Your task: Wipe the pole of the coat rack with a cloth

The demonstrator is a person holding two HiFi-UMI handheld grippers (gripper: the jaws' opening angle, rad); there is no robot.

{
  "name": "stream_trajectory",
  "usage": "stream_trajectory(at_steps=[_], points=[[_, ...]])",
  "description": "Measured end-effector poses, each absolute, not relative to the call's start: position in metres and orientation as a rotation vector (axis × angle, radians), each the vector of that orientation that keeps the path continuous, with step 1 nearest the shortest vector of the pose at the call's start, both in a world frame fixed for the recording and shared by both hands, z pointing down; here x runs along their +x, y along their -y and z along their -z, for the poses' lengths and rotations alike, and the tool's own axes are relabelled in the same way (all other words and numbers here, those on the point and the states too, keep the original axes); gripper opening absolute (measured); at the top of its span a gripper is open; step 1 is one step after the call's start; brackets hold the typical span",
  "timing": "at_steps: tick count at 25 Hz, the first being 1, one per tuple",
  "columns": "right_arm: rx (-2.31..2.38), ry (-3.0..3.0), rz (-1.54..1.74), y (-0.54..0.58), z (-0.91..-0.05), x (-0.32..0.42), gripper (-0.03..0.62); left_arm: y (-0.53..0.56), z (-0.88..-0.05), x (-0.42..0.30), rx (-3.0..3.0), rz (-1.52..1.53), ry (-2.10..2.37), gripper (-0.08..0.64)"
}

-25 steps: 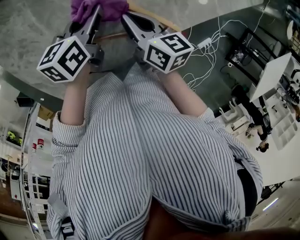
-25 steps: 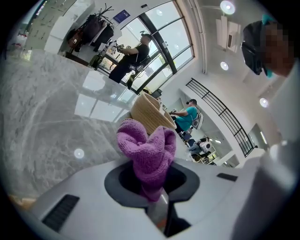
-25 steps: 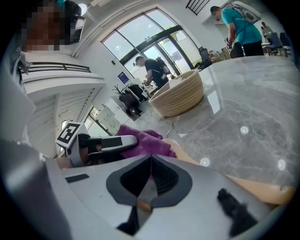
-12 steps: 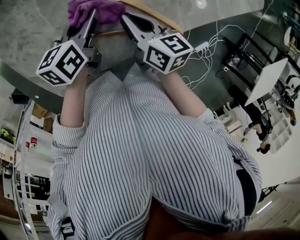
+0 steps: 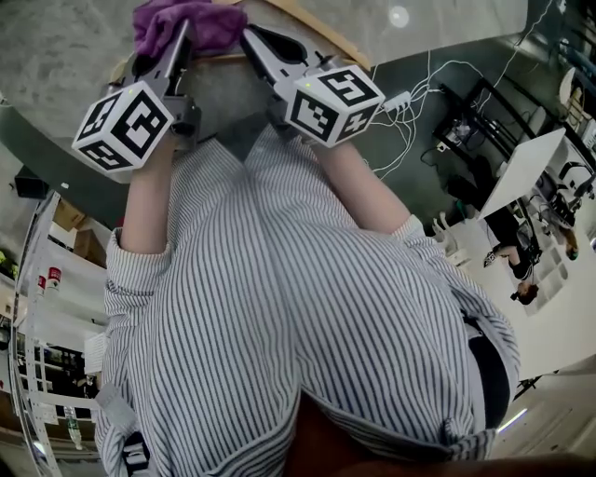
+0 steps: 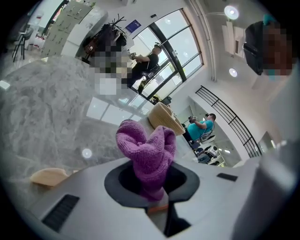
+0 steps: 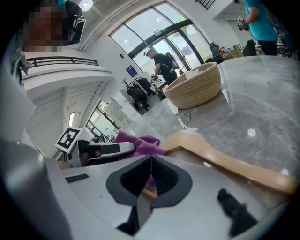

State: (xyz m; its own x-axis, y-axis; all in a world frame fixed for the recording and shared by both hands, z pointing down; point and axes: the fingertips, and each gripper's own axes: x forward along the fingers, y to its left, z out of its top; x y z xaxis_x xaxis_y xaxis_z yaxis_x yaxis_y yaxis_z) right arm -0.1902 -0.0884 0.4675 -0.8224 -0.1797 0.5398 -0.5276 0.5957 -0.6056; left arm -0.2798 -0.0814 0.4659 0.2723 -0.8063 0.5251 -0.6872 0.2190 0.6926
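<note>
A purple cloth (image 5: 191, 23) is bunched in my left gripper (image 5: 180, 37), which is shut on it at the top of the head view. In the left gripper view the cloth (image 6: 147, 157) sticks up out of the jaws of the left gripper (image 6: 155, 194). My right gripper (image 5: 253, 39) sits just to its right, shut, with nothing between the jaws. In the right gripper view the right gripper (image 7: 151, 176) points past the cloth (image 7: 138, 139) and the left gripper (image 7: 101, 150) beside it. No coat rack pole shows near either gripper.
A wooden hanger (image 7: 225, 161) lies on the grey marble table (image 7: 262, 98) just beyond the right gripper. A wicker basket (image 7: 194, 86) stands farther back. My striped shirt (image 5: 298, 307) fills the head view. People stand at distant windows; cables (image 5: 410, 93) lie on the floor.
Both grippers stay where they were, the left still holding the cloth. Only the background shifts a little as the head camera moves.
</note>
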Motion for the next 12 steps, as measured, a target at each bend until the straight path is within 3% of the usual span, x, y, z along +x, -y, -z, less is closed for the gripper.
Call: stream_trajectory(at_steps=[12], points=[[0.482,2.406,-1.077,0.071,-0.463,-0.203,0.017,0.053,-0.459,-0.296,1.443,0.2,1.519,0.071]])
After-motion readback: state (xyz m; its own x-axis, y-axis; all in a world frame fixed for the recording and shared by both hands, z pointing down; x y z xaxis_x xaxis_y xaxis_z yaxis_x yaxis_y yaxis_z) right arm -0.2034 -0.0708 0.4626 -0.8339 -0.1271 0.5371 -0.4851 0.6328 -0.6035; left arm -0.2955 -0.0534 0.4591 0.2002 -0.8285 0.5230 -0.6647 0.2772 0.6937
